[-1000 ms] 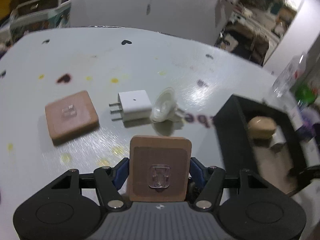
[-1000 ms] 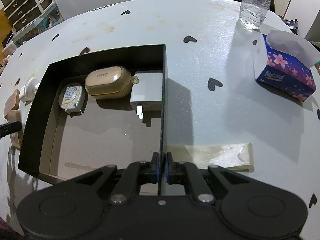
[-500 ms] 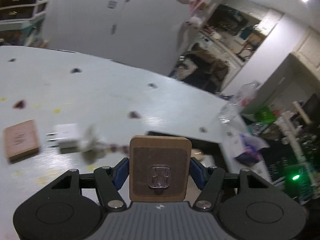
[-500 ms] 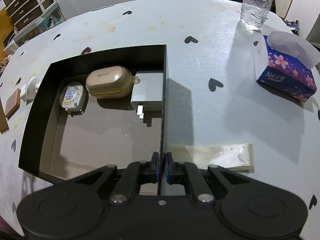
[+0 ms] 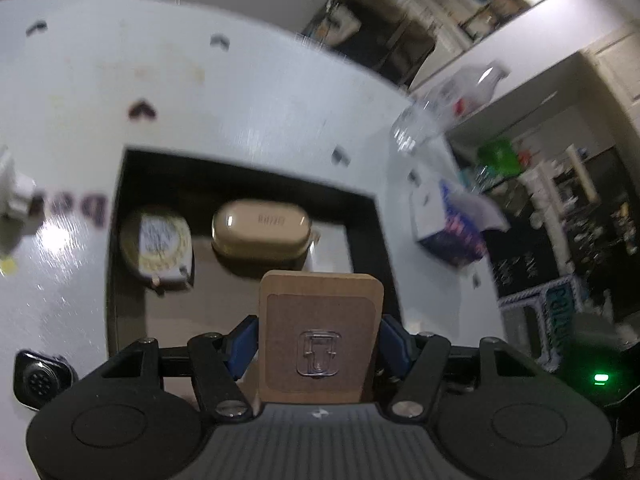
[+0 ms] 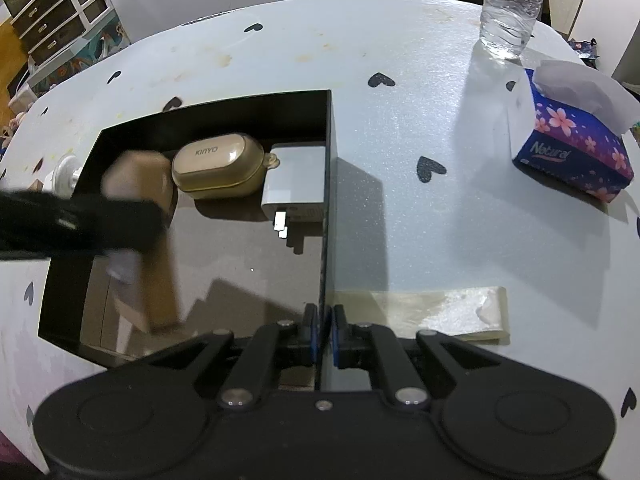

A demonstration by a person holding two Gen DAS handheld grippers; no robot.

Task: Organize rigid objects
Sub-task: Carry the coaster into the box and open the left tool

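My left gripper (image 5: 320,340) is shut on a brown wooden block with a clear hook (image 5: 320,336) and holds it above the black box (image 5: 116,200); it shows blurred in the right wrist view (image 6: 136,176). In the box lie a round tape measure (image 5: 158,246), a beige KINYO case (image 6: 218,172) and a white charger (image 6: 296,184). My right gripper (image 6: 325,334) is shut on the box's right wall (image 6: 327,184) at its near end.
A white suction hook (image 6: 64,174) and another wooden block (image 6: 35,186) lie left of the box. A water bottle (image 6: 512,4) and a tissue box (image 6: 576,140) stand at the right. A strip of tape (image 6: 440,312) lies near my right gripper.
My left gripper has carried the wooden block to the right, from over the table to over the black box. My right gripper has stayed clamped on the box wall.
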